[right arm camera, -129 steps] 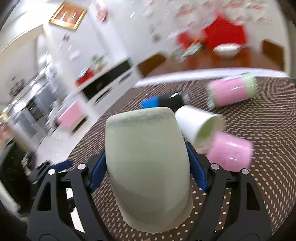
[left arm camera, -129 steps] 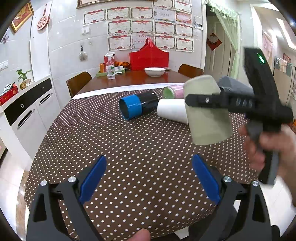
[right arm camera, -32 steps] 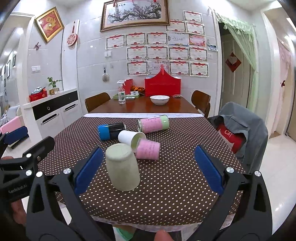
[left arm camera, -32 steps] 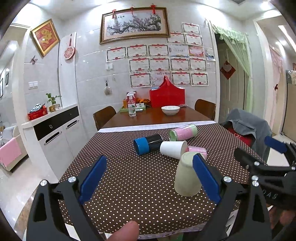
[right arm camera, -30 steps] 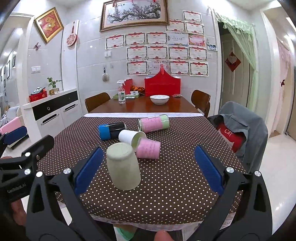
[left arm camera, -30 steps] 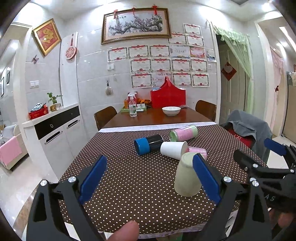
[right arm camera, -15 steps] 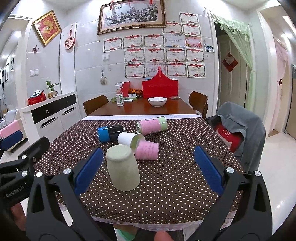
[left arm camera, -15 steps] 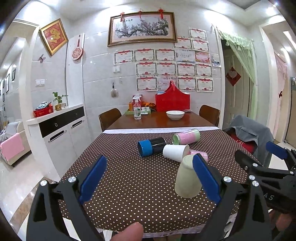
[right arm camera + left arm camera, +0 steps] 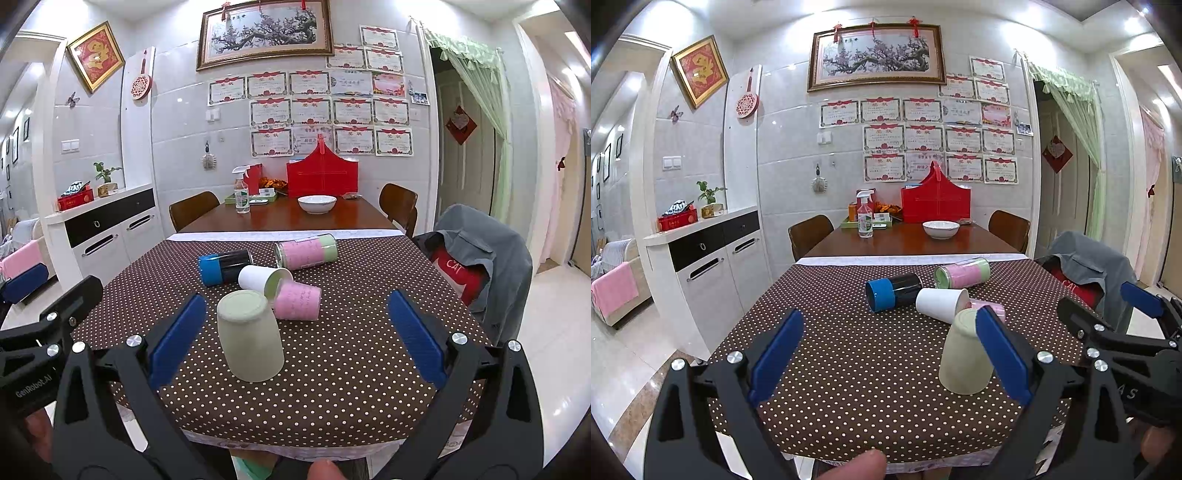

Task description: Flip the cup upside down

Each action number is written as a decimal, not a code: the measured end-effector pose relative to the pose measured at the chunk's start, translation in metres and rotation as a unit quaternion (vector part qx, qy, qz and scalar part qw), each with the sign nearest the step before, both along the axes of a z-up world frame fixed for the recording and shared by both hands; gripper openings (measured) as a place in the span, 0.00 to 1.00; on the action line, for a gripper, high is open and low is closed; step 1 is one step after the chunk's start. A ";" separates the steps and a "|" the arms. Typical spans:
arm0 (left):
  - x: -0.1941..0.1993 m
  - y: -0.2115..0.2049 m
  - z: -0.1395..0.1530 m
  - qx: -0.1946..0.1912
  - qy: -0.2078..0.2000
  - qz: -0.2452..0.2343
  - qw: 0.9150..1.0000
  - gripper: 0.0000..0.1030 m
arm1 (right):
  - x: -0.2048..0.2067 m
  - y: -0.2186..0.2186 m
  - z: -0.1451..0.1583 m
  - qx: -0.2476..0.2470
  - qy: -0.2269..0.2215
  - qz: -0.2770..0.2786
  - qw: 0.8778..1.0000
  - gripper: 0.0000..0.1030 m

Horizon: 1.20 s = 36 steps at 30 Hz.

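Both sets of jaws stand wide apart and grip nothing: the left gripper (image 9: 886,363) and the right gripper (image 9: 293,338) are held back at the near edge of the counter (image 9: 351,369), which wears a brown cloth with white dots. Closest on that cloth is the pale green cup (image 9: 250,335), mouth down and base up, standing free of either tool. In the right wrist view it sits just inside the left blue pad; in the left wrist view the right blue pad overlaps the cup (image 9: 962,358) without clear contact.

Just behind it lie four more vessels on their sides. A pink cup (image 9: 297,298) is nearest, with a white cup (image 9: 264,280) touching it, its green-lined mouth turned toward the right. Behind those, a black bottle with a blue cap (image 9: 223,266) lies to the left, and a pink and green tumbler (image 9: 306,251) to the right.

Farther back, on bare wood, stand a white bowl (image 9: 317,204), a spray bottle (image 9: 242,195) and a red basket (image 9: 322,178). A grey jacket (image 9: 484,251) drapes over a chair at the right.
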<state>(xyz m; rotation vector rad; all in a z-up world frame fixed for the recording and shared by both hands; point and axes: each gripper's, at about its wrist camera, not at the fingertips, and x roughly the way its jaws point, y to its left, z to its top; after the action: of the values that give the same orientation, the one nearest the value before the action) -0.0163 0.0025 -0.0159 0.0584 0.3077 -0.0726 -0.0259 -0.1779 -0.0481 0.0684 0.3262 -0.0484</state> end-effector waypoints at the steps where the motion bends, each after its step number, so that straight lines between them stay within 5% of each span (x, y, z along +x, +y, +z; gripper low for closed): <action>1: 0.000 0.000 0.000 -0.001 0.000 -0.001 1.000 0.90 | 0.000 0.000 0.000 0.000 0.000 0.000 1.000 0.94; 36: 0.001 0.001 0.002 -0.011 0.002 -0.001 1.000 0.90 | 0.003 0.006 0.000 0.003 0.002 0.006 1.000 0.94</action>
<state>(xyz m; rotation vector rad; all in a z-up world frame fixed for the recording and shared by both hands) -0.0149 0.0035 -0.0142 0.0357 0.3110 -0.0773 -0.0230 -0.1722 -0.0476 0.0719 0.3308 -0.0364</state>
